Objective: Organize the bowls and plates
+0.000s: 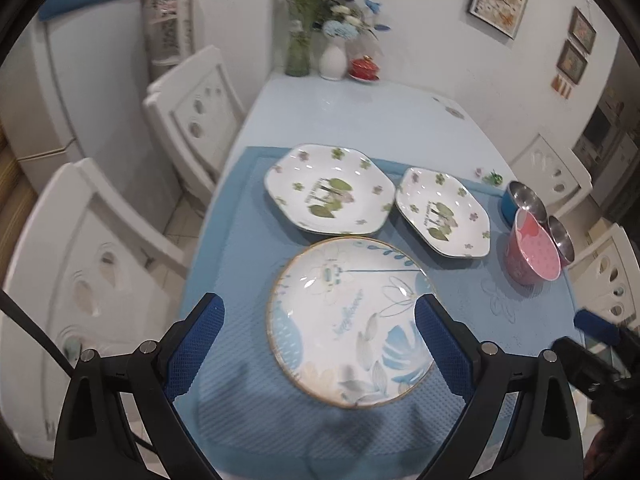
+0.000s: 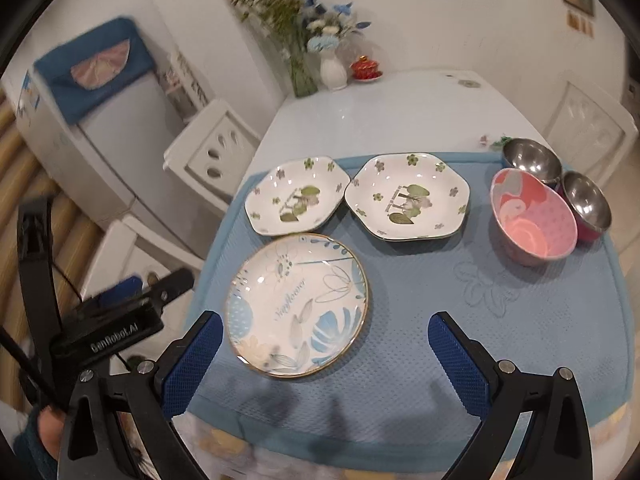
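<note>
**Both grippers wide, nothing held**

Left wrist view: left gripper (image 1: pixel 320 344) jaws spread, empty, hovering over the round plate (image 1: pixel 352 320) on the blue mat (image 1: pixel 248 240). Two hexagonal plates (image 1: pixel 326 190) behind, almost touching.

Right wrist view: right gripper (image 2: pixel 325 354) jaws apart, empty, near mat edge. Pink bowl (image 2: pixel 534 220) crowds two steel bowls (image 2: pixel 532 158).

Risk: glazed rims likely slippery; a shallow pinch could drop a plate. Reaching the pink bowl could knock its steel neighbours.
</note>
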